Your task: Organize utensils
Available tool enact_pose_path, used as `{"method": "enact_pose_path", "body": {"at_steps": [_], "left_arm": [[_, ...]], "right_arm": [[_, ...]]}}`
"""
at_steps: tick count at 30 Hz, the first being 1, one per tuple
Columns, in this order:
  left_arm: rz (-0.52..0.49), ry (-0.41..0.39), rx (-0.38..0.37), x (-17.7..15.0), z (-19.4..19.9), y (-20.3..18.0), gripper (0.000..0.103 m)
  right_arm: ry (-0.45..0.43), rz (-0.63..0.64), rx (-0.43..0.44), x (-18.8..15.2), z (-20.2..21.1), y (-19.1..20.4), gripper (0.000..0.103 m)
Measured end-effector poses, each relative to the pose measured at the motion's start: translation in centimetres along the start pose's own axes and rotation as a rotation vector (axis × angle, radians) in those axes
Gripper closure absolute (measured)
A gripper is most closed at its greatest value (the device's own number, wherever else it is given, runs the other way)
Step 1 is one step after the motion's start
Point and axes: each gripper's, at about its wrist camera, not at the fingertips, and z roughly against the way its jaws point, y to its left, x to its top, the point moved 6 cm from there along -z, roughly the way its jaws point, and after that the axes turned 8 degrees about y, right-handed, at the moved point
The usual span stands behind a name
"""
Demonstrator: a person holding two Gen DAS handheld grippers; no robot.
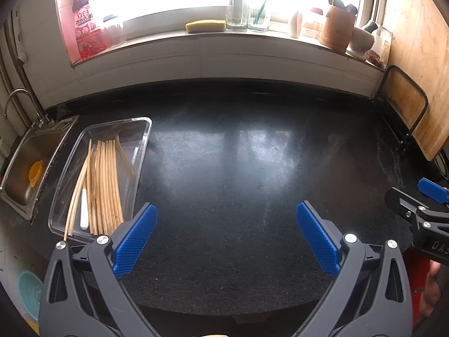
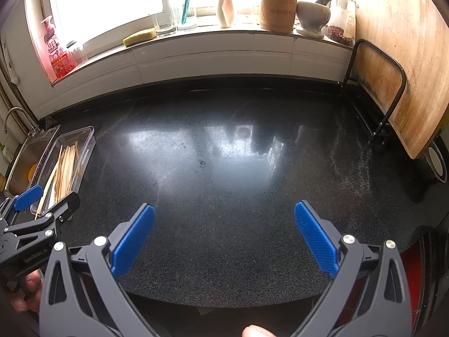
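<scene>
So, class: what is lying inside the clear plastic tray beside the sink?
The clear tray holds a bundle of wooden chopsticks and one white utensil. Whatever lies beneath the chopsticks is hidden.

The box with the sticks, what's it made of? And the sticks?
The box looks like clear, glossy plastic: you see the counter through its walls. The sticks look like pale bare wood or bamboo, matte and tan; which one cannot be told.

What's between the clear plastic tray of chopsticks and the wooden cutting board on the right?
Only bare black speckled countertop between the clear plastic tray and the wooden cutting board, seen in both wrist views.
</scene>
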Motion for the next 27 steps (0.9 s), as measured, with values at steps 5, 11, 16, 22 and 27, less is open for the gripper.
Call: {"method": "enact_pose_path", "body": {"at_steps": [5, 11, 16, 22, 27], "left_arm": [[0.009, 0.006, 0.036, -0.3, -0.2, -0.1, 0.006], [0.000, -0.076, 0.013, -0.1, 1.2, -0.4, 0.006], [-0.001, -0.092, 0.018, 0.2, 1.8, -0.6, 0.006], [0.005, -0.091, 0.072, 0.5, 1.9, -0.2, 0.006], [0.010, -0.063, 0.053, 0.2, 1.5, -0.2, 0.006]], "right_arm": [[0.000, -0.001, 0.002, 0.1, -0.1, -0.2, 0.006], [0.001, -0.004, 0.005, 0.0, -0.1, -0.4, 0.006], [0.000, -0.002, 0.008, 0.1, -0.1, -0.5, 0.006], [0.002, -0.006, 0.012, 0.1, -0.1, -0.7, 0.006], [0.003, -0.012, 0.011, -0.1, -0.1, -0.7, 0.006]]}}
